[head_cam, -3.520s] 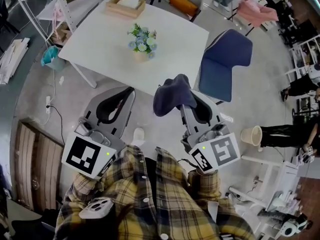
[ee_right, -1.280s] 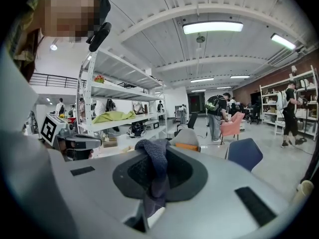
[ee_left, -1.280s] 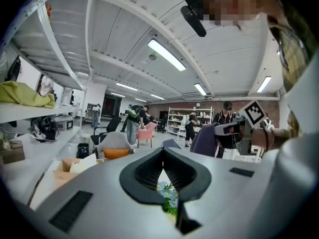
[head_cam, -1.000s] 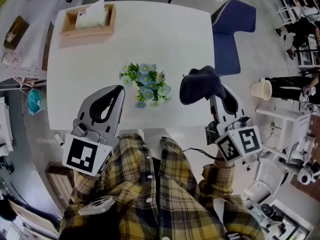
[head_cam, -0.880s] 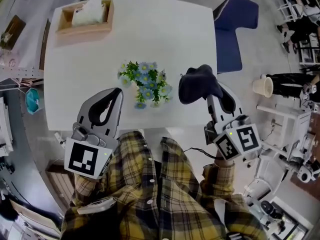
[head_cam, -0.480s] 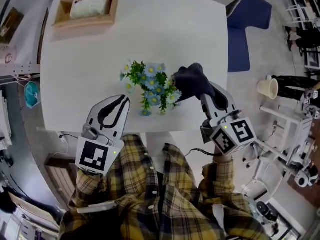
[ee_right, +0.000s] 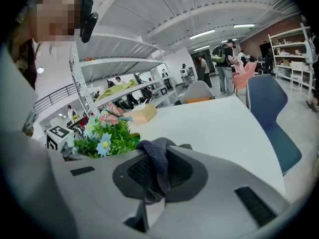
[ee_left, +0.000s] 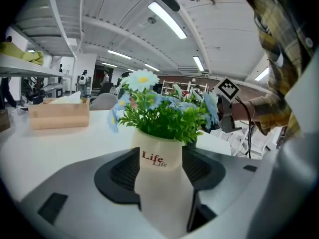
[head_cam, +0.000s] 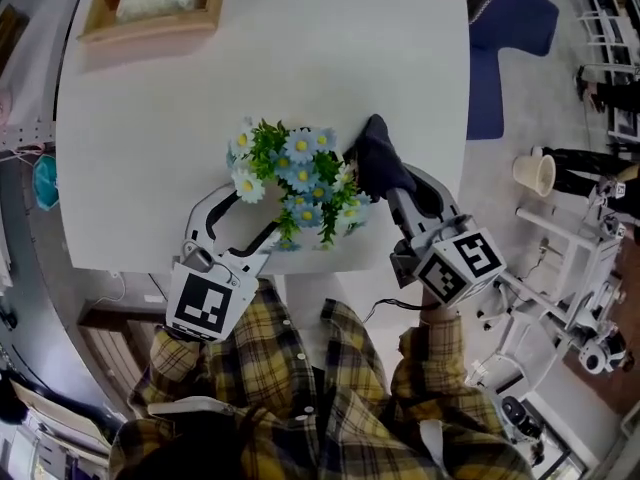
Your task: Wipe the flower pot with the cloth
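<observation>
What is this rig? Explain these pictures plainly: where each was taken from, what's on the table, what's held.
No robot: a person holds hand-worked tongs in each hand. The head view looks down from a camera on the person's head; each gripper view rides on one pair of tongs and looks along its jaws. On the white table stand a flower pot with blue and white flowers and a wooden tissue box. The right tongs are shut on a dark cloth, close beside the flowers. The left tongs have just been opening; the pot stands between their jaws, not clearly squeezed.

Left gripper point(head_cam: 258, 211) just-spread, right gripper point(head_cam: 392, 180) clenched
</observation>
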Available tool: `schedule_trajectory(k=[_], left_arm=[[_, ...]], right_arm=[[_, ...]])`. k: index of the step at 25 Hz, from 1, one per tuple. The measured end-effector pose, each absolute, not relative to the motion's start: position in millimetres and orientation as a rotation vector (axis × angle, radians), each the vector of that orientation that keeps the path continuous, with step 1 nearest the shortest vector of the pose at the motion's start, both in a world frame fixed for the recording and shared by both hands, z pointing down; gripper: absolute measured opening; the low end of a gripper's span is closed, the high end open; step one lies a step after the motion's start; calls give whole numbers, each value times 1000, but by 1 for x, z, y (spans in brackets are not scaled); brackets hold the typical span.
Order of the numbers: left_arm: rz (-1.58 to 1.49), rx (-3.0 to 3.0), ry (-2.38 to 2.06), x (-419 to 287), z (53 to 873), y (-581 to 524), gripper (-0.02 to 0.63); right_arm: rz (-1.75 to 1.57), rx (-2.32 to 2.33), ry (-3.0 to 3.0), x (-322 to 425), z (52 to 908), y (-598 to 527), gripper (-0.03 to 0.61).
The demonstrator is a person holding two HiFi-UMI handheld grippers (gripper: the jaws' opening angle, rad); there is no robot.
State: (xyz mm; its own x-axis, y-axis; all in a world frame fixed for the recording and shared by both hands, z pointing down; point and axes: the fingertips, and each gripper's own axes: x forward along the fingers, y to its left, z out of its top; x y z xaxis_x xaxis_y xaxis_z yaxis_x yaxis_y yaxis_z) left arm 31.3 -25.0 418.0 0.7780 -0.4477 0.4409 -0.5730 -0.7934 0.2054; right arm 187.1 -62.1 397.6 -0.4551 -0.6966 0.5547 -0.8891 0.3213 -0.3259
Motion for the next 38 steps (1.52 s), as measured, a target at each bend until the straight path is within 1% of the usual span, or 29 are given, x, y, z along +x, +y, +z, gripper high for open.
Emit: schedule_trajectory(k=[1, 2, 4, 5, 11, 29, 38], left_arm=[[547, 2653, -771, 33, 421, -24, 256], [554, 2661, -764, 35, 424, -24, 278], [563, 2672, -755, 38, 429, -24, 288], [561, 2677, -754, 39, 431, -24, 327], [533, 2716, -761, 48, 434, -30, 351], [535, 2805, -721, 54, 433, -38, 351], [589, 2841, -639, 48, 436, -38, 351]], right_arm=[[881, 1407, -2282, 185, 402, -62, 15], [893, 1393, -2284, 184, 407, -63, 15], [912, 1373, -2291, 181, 414, -64, 15], [918, 1364, -2295, 180, 416, -65, 15], [934, 1313, -2322, 169, 425, -68, 15], [1030, 1144, -2390, 141, 438, -62, 15], [944, 954, -2383, 134, 438, -75, 15]])
